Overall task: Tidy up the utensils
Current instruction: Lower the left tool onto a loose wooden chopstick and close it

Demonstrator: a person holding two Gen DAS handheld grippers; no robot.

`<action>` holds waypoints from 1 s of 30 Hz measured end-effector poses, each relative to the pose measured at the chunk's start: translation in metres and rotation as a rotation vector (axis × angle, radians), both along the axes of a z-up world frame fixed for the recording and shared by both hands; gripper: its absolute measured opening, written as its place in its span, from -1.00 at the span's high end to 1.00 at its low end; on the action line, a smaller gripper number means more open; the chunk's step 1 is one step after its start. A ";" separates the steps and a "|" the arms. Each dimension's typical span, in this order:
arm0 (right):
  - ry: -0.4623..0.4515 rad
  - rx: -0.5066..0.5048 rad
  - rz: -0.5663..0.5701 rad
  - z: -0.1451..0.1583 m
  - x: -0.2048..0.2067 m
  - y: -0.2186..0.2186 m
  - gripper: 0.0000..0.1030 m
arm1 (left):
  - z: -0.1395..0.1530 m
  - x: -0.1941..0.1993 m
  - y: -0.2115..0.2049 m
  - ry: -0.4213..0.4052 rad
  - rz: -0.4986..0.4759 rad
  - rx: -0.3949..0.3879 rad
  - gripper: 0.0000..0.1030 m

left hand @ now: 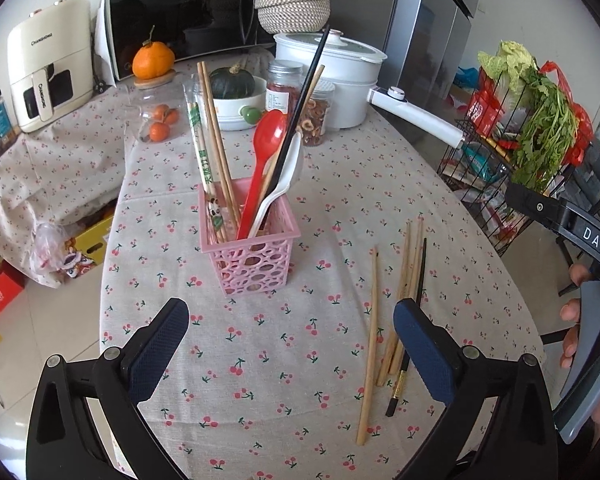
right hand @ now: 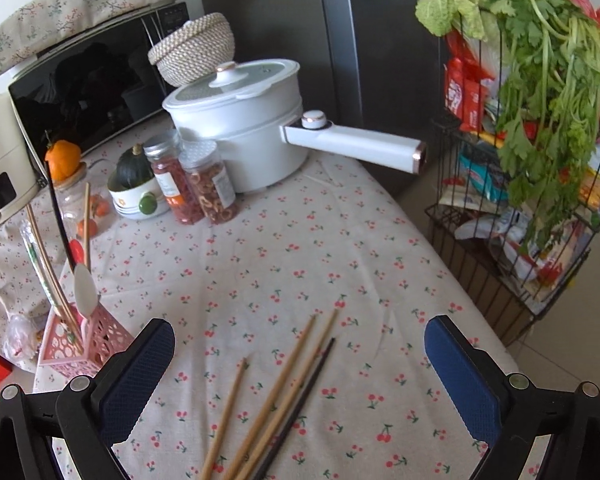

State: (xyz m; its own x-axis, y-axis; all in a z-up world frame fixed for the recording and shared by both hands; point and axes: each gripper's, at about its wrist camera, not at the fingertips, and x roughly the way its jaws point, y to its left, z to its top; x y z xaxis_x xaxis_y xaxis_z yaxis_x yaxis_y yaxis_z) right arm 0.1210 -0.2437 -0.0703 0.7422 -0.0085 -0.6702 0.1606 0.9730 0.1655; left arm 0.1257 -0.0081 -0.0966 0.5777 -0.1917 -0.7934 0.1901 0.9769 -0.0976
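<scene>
Both grippers, left gripper [left hand: 291,320] and right gripper [right hand: 300,340], show black frames, silver screws, blue textured pads [left hand: 156,350]; white "DAS" lettering [left hand: 596,240].

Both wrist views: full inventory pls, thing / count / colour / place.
utensil basket: 1, pink, mid-table, upright
spoons in basket: 2, red spoon and white spoon
chopsticks in basket: several wooden, one wrapped, one black
loose chopsticks: 3 wooden, 1 black, flat on cloth right of basket
tablecloth: 1, cherry print
pot: 1, white, lidded, long handle, back of table
jars: 2, clear, beside pot
microwave: 1, black door, rear
wire rack: 1, black, greens on top, right
left hand-held gripper: open, empty
right hand-held gripper: open, above loose chopsticks
</scene>
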 end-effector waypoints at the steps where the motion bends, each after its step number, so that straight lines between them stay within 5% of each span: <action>1: 0.023 -0.001 -0.003 -0.004 0.001 -0.004 -1.00 | -0.003 0.000 -0.005 0.003 -0.005 0.006 -1.00; 16: 0.360 -0.057 -0.003 -0.068 0.011 -0.057 -1.00 | -0.060 0.028 -0.094 0.091 -0.078 0.141 -1.00; 19: 0.394 -0.061 -0.008 -0.076 0.015 -0.067 -1.00 | -0.074 0.042 -0.108 0.110 -0.075 0.199 -1.00; 27: 0.435 -0.059 -0.018 -0.091 0.028 -0.083 -1.00 | -0.111 0.075 -0.125 0.207 -0.018 0.179 -1.00; 30: 0.447 -0.067 -0.001 -0.096 0.032 -0.084 -1.00 | -0.113 0.079 -0.128 0.168 -0.010 0.204 -0.79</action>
State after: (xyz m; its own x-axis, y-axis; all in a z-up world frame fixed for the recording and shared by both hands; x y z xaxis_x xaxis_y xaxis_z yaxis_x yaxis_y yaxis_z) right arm 0.1535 -0.3274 -0.1660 0.3803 -0.0639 -0.9226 0.2031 0.9790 0.0159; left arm 0.2049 -0.1361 -0.2095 0.4339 -0.0227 -0.9007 0.1971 0.9778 0.0703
